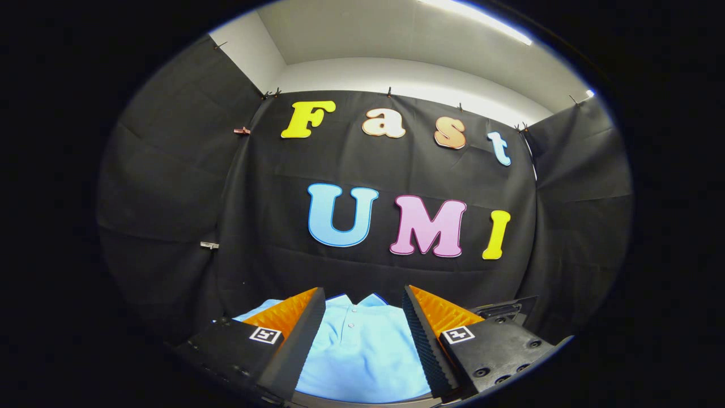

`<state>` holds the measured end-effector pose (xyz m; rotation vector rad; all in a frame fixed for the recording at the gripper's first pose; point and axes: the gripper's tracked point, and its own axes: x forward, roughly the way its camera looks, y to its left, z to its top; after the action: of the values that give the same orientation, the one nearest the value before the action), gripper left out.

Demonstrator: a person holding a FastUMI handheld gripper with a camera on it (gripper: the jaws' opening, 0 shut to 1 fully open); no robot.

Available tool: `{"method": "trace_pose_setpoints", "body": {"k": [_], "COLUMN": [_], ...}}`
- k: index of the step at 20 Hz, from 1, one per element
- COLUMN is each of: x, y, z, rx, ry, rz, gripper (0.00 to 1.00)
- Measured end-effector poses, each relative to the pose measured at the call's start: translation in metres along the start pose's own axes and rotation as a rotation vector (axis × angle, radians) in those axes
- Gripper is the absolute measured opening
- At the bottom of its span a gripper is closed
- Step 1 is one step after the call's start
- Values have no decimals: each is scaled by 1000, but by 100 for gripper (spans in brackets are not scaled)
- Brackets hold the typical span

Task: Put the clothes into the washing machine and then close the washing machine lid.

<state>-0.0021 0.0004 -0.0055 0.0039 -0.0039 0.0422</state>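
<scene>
Black cloth booth wall (272, 238) takes up most of the gripper view, w/ white room wall and ceiling (396, 73) above it and a lit strip light (481, 20) overhead. Light blue polo shirt (362, 351) lies flat below, collar and button placket toward the cloth wall; it sits between the fingers and runs under them. Gripper (364, 297) fingers spread wide apart, nothing held, tips hanging above the shirt's collar area; contact w/ fabric can't be told. Dark object (504, 309) just beyond right finger, unclear what. Small clips (242, 131) pin the cloth.
</scene>
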Motion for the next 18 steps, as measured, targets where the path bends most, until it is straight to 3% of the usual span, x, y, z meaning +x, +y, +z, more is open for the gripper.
{"method": "trace_pose_setpoints", "body": {"k": [6,18], "x": [13,61], "y": [-2,11], "z": [-9,-84], "rx": [-4,-8], "ry": [35,362], "rz": [9,51], "gripper": [87,86]}}
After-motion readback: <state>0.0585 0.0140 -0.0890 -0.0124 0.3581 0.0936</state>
